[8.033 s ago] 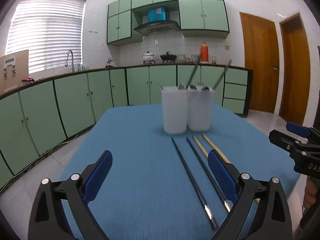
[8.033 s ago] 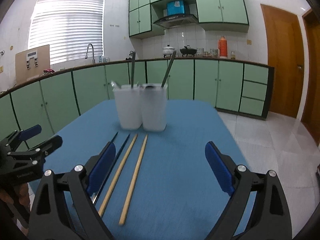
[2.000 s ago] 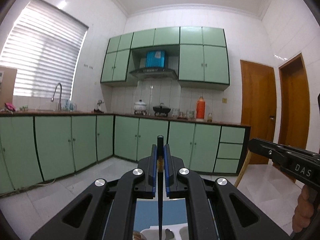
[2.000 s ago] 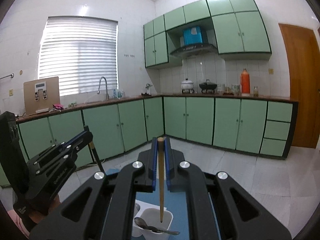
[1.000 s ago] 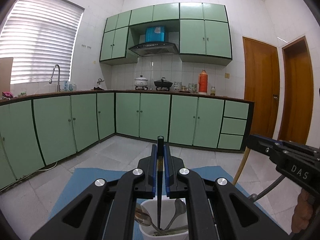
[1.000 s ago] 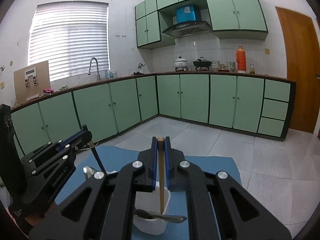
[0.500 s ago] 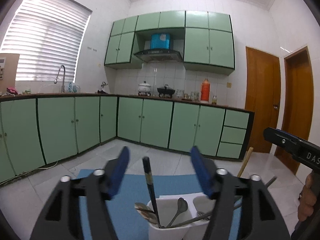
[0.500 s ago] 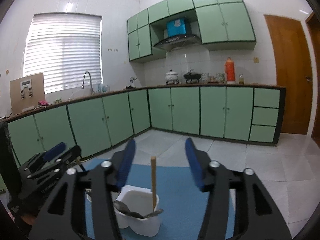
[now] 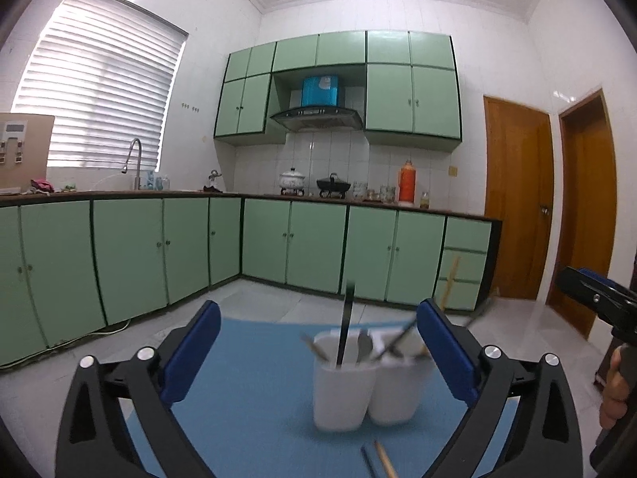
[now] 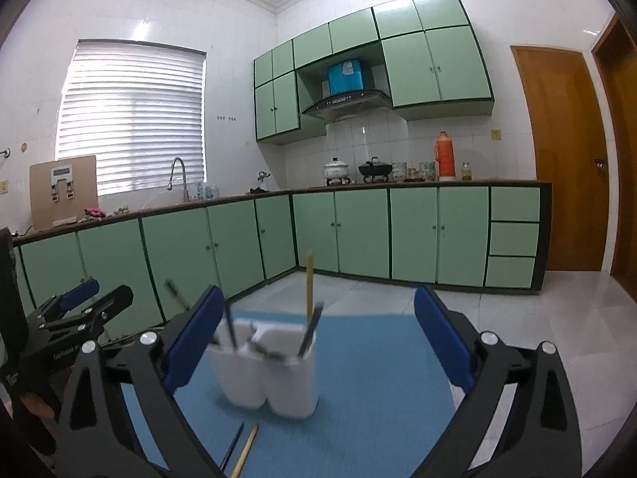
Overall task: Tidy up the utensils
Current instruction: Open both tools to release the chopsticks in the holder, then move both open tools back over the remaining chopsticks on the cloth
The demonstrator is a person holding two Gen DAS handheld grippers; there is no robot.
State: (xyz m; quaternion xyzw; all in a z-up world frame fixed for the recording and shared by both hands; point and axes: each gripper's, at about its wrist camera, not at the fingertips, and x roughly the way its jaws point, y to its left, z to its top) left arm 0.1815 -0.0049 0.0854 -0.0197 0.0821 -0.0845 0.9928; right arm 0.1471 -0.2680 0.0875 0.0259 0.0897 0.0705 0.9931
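Two white cups stand side by side on the blue table. In the left wrist view the left cup [image 9: 342,386] holds a black chopstick [image 9: 345,322] and spoons; the right cup [image 9: 398,382] holds a wooden chopstick [image 9: 450,283]. My left gripper [image 9: 318,354] is open and empty, above and short of the cups. In the right wrist view the wooden chopstick [image 10: 309,290] stands in the right cup [image 10: 292,374], beside the left cup [image 10: 239,366]. My right gripper [image 10: 314,350] is open and empty. One black chopstick [image 10: 233,446] and one wooden chopstick [image 10: 246,452] lie on the table in front of the cups.
The blue table [image 9: 247,390] ends at a far edge behind the cups, with tiled floor beyond. Green cabinets [image 9: 302,247] line the back wall and left side. Each gripper shows at the edge of the other's view: the right gripper [image 9: 593,298], the left gripper [image 10: 75,318].
Both grippers opened and let go of their chopsticks, which now stand in the cups. Both grippers have pulled back and up, so the cups and the table show more fully.
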